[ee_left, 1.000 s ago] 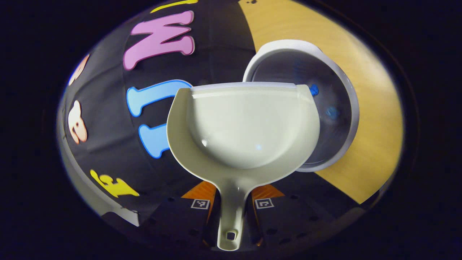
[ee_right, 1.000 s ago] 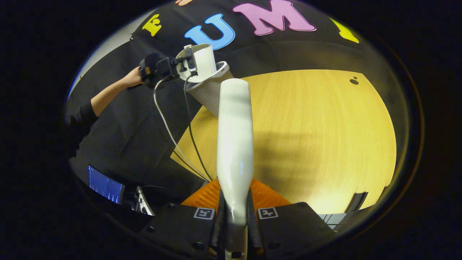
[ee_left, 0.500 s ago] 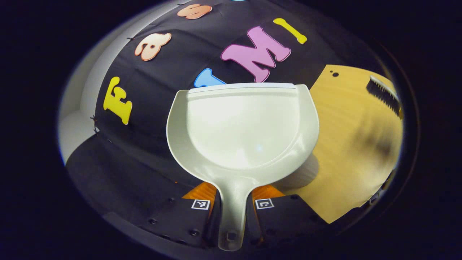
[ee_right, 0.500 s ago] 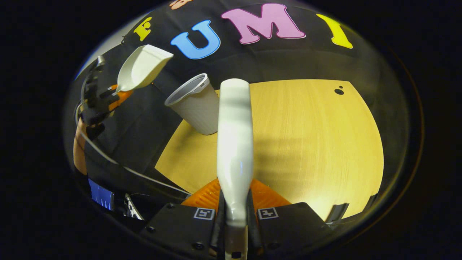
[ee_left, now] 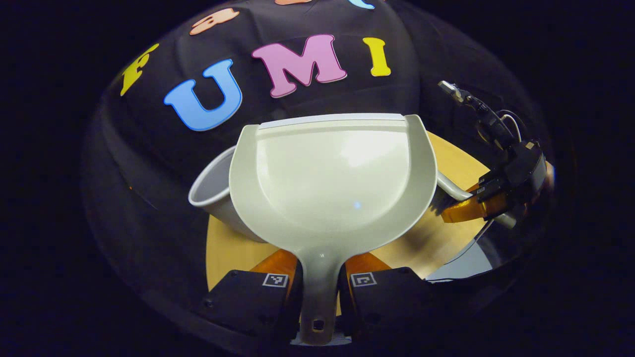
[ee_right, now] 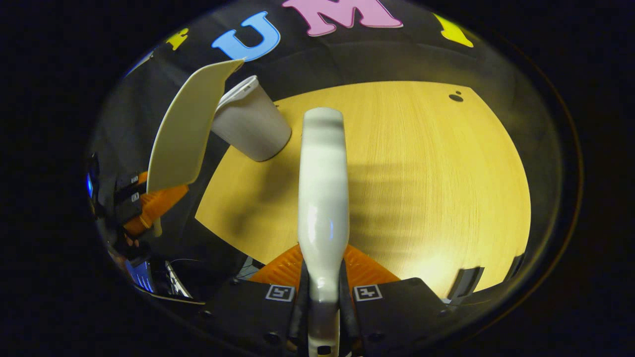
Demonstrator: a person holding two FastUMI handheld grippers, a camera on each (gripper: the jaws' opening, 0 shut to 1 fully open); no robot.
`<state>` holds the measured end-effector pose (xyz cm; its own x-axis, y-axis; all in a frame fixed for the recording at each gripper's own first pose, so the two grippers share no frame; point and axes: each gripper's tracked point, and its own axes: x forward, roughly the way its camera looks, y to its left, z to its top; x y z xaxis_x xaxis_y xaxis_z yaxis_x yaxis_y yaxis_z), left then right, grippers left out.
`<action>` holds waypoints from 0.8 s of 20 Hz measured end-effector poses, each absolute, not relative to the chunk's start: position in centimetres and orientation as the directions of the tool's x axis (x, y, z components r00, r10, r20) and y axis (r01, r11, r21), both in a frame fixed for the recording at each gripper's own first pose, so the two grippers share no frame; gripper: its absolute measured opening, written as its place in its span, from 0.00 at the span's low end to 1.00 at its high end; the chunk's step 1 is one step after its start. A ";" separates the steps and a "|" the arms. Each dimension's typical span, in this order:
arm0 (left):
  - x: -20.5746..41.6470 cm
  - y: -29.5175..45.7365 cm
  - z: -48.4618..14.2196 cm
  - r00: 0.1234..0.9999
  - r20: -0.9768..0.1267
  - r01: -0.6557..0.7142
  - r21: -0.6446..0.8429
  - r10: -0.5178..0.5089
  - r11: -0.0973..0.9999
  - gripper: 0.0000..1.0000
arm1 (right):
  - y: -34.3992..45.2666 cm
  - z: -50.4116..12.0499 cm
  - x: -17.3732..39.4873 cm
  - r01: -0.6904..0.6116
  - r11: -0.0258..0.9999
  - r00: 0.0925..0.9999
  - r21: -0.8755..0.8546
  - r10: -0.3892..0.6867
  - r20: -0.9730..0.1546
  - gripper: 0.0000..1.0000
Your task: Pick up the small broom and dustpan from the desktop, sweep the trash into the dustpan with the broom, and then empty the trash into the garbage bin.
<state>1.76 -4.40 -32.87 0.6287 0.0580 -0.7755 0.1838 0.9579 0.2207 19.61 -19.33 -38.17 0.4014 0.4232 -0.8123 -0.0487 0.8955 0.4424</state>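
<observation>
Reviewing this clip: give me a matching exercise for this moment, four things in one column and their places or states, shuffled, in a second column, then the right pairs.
Things:
1. dustpan
2. broom
3. garbage bin
4. desktop

Places or states:
A. standing at the desktop's left edge in the right gripper view
B. handle clamped in the right gripper
C. bare wood, no trash seen on it
D. handle clamped in the left gripper, pan empty

Pairs: 1-D, 2-B, 3-A, 4-C

One dustpan [ee_left: 332,173], one broom [ee_right: 322,198], one garbage bin [ee_right: 248,126], one desktop [ee_right: 421,173], two grippers
</observation>
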 end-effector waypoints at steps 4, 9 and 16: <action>1.2 -6.6 -40.0 0.512 -0.859 0.123 0.101 0.024 0.987 0.29 | -19.0 -42.9 20.4 0.063 0.896 0.337 0.439 0.394 -0.855 0.29; 1.6 -7.4 -49.1 0.278 -0.957 -0.081 -0.103 -0.077 0.991 0.29 | -17.5 -47.1 21.1 0.062 0.934 0.233 0.352 0.330 -0.915 0.30; 3.3 -9.3 -51.5 0.154 -0.988 -0.085 -0.018 -0.005 0.996 0.30 | -17.4 -47.3 20.3 0.093 0.955 0.142 0.282 0.268 -0.953 0.30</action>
<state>3.29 -9.29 -51.45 0.1537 -0.0050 -0.9881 -0.0850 0.9962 -0.0182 20.32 -17.45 -47.32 0.1418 0.2676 -0.9530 0.0928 0.9549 0.2819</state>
